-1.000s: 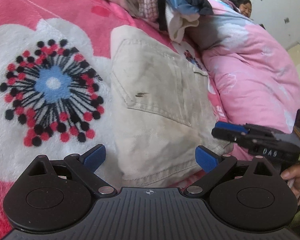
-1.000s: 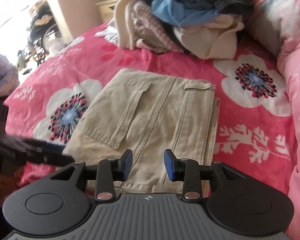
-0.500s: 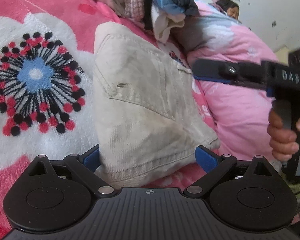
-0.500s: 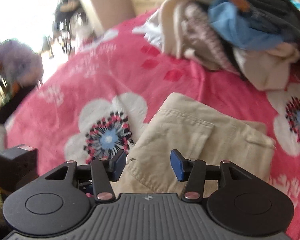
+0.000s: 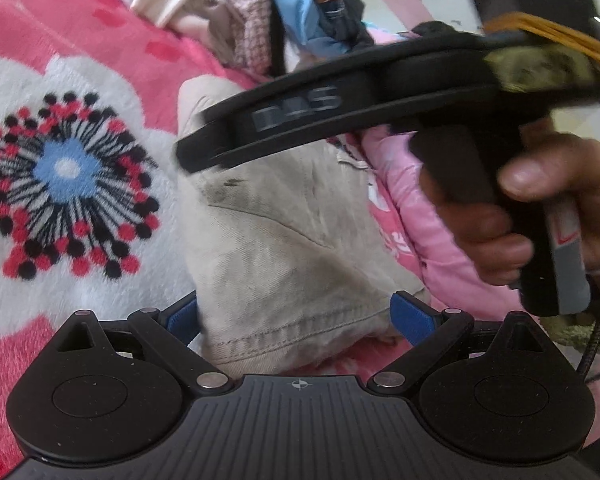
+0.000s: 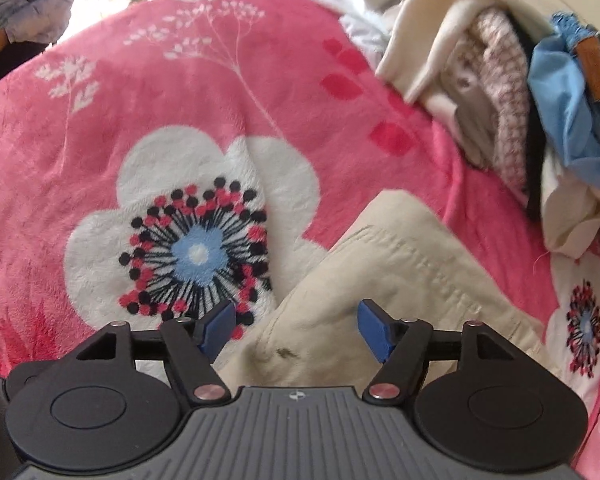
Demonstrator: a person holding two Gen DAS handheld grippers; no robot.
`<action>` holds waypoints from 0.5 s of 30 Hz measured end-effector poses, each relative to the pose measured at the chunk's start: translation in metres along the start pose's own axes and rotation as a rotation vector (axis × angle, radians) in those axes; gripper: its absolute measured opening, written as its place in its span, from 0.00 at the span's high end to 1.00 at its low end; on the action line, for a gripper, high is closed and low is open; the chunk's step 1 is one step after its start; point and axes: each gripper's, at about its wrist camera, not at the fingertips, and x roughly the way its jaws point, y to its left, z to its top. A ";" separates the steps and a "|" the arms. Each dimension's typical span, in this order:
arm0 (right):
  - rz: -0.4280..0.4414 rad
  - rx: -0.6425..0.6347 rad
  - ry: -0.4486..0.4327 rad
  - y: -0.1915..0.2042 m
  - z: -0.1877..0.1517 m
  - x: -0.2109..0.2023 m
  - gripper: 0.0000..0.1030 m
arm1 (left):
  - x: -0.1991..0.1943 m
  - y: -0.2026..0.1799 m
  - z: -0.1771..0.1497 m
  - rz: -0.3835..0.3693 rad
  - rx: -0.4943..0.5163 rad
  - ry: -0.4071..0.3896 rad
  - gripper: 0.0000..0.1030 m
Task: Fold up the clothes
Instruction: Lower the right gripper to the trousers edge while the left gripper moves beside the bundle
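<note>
Folded beige trousers [image 5: 292,240] lie on a pink flowered blanket [image 5: 64,168]. My left gripper [image 5: 298,316] is open wide, and the trousers' near stitched end lies between its blue pads without being squeezed. My right gripper [image 6: 296,328] points steeply down over a far corner of the trousers [image 6: 400,280]. Its jaws are opening and its pads [image 6: 374,332] press on nothing. In the left wrist view the right gripper [image 5: 188,156] shows as a blurred black body crossing above the trousers, held by a hand [image 5: 540,208].
A heap of unfolded clothes [image 6: 500,120] sits at the back of the bed, also in the left wrist view [image 5: 260,20]. A pale pink quilt [image 5: 400,216] borders the trousers on the right. A person in a pale puffy jacket [image 6: 20,0] stands beyond the bed.
My right gripper swept across the trousers towards the flower side, rolled, tipped downward and widened its jaws. My left gripper stayed open and edged closer to the trousers' near end.
</note>
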 end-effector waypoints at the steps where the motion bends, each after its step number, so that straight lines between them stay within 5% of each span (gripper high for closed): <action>1: -0.004 -0.013 0.008 0.003 0.000 0.002 0.29 | -0.001 -0.001 0.000 0.000 0.010 -0.004 0.06; 10: -0.083 -0.186 0.045 0.020 -0.017 0.016 0.24 | -0.005 -0.016 0.001 0.010 0.114 -0.038 0.06; 15: -0.063 -0.134 0.027 0.001 -0.023 0.010 0.24 | -0.011 -0.011 0.004 -0.004 0.120 -0.037 0.07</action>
